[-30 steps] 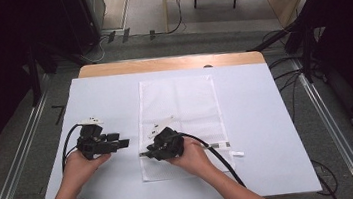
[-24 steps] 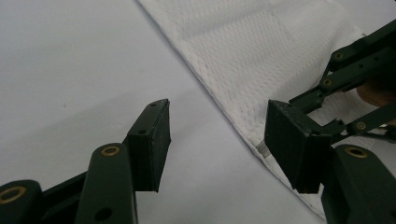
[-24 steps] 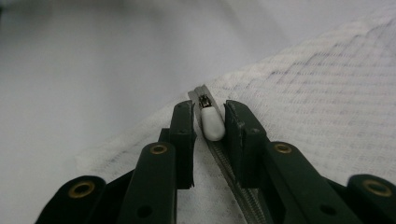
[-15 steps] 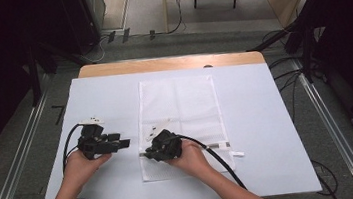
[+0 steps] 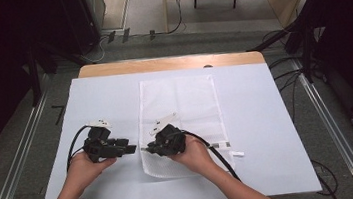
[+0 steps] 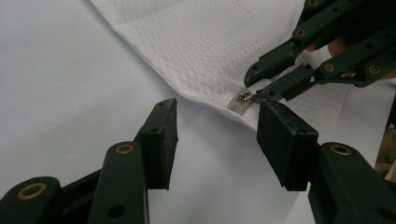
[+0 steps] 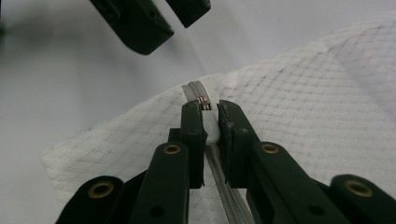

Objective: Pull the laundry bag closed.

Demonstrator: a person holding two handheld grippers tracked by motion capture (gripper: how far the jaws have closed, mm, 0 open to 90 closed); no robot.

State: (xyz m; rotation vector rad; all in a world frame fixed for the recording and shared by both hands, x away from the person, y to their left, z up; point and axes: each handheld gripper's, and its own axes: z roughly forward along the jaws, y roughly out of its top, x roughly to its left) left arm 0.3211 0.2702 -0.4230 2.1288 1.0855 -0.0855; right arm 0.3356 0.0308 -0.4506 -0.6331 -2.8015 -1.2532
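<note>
R gripper [image 7: 211, 122]: I've got the jaws pinched tight on the white zipper pull [image 7: 210, 127] of the mesh bag [image 5: 180, 104], at the end of the grey zipper [image 7: 224, 186] along the bag's L edge. Bag lies flat on the white table cover [image 5: 267, 119], mid-table, just fwd of my hands. L gripper [image 6: 215, 133] sits just L of the bag's edge, jaws apart w/ nothing between the pads; they've just been closing in a bit, bare cover below them. L jaws point at the pull, near but not touching.
</note>
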